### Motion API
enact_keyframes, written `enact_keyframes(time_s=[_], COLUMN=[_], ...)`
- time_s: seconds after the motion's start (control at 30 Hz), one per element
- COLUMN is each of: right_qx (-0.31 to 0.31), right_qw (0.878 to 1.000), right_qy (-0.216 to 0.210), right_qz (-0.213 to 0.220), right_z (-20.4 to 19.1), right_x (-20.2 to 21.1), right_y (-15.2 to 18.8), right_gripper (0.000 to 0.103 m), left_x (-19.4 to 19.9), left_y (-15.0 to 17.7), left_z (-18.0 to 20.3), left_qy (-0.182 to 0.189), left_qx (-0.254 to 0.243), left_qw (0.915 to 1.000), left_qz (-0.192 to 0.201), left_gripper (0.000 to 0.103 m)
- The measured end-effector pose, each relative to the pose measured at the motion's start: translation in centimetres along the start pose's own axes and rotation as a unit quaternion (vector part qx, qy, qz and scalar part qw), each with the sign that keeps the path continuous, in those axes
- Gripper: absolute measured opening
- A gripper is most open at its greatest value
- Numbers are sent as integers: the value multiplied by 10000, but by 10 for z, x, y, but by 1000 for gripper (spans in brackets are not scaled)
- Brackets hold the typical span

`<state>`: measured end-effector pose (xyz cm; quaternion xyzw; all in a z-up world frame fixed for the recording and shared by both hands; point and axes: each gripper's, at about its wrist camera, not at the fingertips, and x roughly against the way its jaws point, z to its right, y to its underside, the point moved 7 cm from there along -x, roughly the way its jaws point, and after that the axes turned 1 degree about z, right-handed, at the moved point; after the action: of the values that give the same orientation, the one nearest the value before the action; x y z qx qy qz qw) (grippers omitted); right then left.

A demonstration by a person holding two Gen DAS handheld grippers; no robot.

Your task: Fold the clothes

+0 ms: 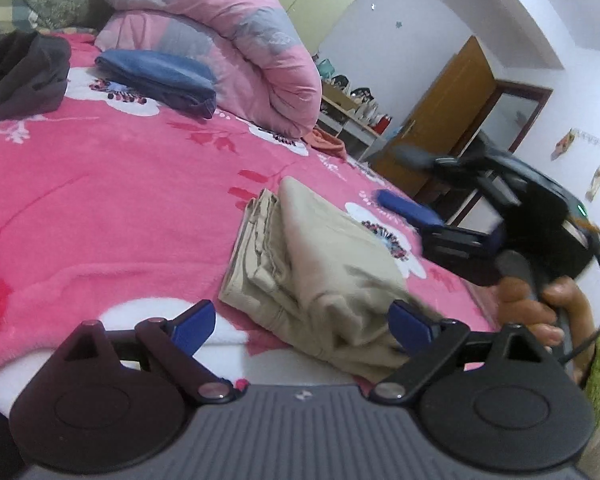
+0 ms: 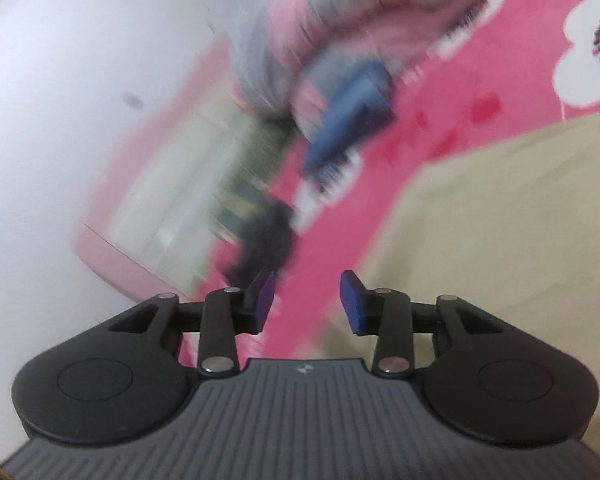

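Hand (image 1: 540, 312) bare at the far right of the left wrist view, wrapped around the handle of the right gripper (image 1: 432, 220), which reaches in level and blurred just beyond the folded beige trousers (image 1: 320, 272). The left gripper (image 1: 304, 322) sits low at the near end of those trousers, its blue pads spread wide; the right-hand pad overlaps the cloth's near corner, but whether it touches I cannot tell. In its own view the right gripper (image 2: 306, 306) has its pads partly apart with only the pink floral blanket (image 2: 440, 128) between them, the trousers (image 2: 500, 216) lying just to the right. Left of the trousers the blanket (image 1: 100, 208) is bare; beyond them lie folded blue jeans (image 1: 160, 80), a dark garment (image 1: 20, 76) and a rolled pink quilt (image 1: 228, 48). Only the left view shows the wooden door (image 1: 440, 128) past the trousers; the right view is motion-smeared.
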<state>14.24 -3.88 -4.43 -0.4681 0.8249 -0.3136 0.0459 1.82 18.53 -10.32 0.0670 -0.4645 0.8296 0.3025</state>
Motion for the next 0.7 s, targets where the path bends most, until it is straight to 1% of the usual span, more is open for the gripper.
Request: enact_keyframes(time_s=[0.07, 0.1, 0.13, 0.17, 0.2, 0.23, 0.3, 0.33, 0.4, 0.47, 0.5, 0.53, 0.6, 0.67, 0.7], right_qx=[400, 693, 1099, 1563, 1976, 2408, 3345, 3796, 4669, 5238, 5478, 5636, 5904, 6032, 6074], right_qw=[9989, 9971, 9933, 9868, 9788, 9680, 9367, 9176, 8730, 8370, 8200, 8081, 7861, 7735, 7690], right_qy=[-31, 28, 178, 352, 521, 711, 1009, 1131, 1317, 1435, 1482, 1509, 1617, 1741, 1786], right_qz=[235, 307, 311, 255, 154, 27, -225, -333, -508, -676, -751, -811, -854, -868, -879], right_z=[-10, -15, -21, -26, -31, -35, -42, -46, -51, -51, -50, -49, -46, -44, -43], right_x=[21, 31, 39, 45, 48, 48, 46, 44, 36, 25, 19, 13, 3, -5, -9], right_y=[-3, -2, 1, 7, 15, 24, 48, 60, 84, 103, 112, 119, 129, 133, 134], right_gripper=[50, 53, 60, 65, 67, 70, 74, 76, 80, 81, 82, 82, 81, 79, 77], left_x=[1, 0, 0, 0, -1, -1, -5, -7, -13, -18, -18, -18, -21, -25, -28], left_y=[0, -1, -2, -2, -3, -4, -6, -6, -6, -7, -7, -6, -6, -5, -6], left_z=[-5, -8, -10, -12, -13, -14, -14, -13, -10, -4, 0, 3, 9, 12, 13], left_qy=[94, 138, 181, 223, 300, 387, 513, 540, 561, 534, 521, 497, 362, 170, 111], left_qx=[200, 295, 385, 475, 574, 675, 818, 848, 838, 722, 640, 559, 364, 214, 195], left_qw=[9998, 9995, 9991, 9986, 9979, 9969, 9952, 9946, 9942, 9950, 9956, 9962, 9975, 9981, 9981], left_qz=[-3, -17, -33, -48, -68, -89, -178, -249, -366, -447, -448, -445, -491, -552, -580], left_gripper=[83, 78, 75, 71, 69, 68, 65, 65, 63, 61, 58, 55, 39, 31, 22])
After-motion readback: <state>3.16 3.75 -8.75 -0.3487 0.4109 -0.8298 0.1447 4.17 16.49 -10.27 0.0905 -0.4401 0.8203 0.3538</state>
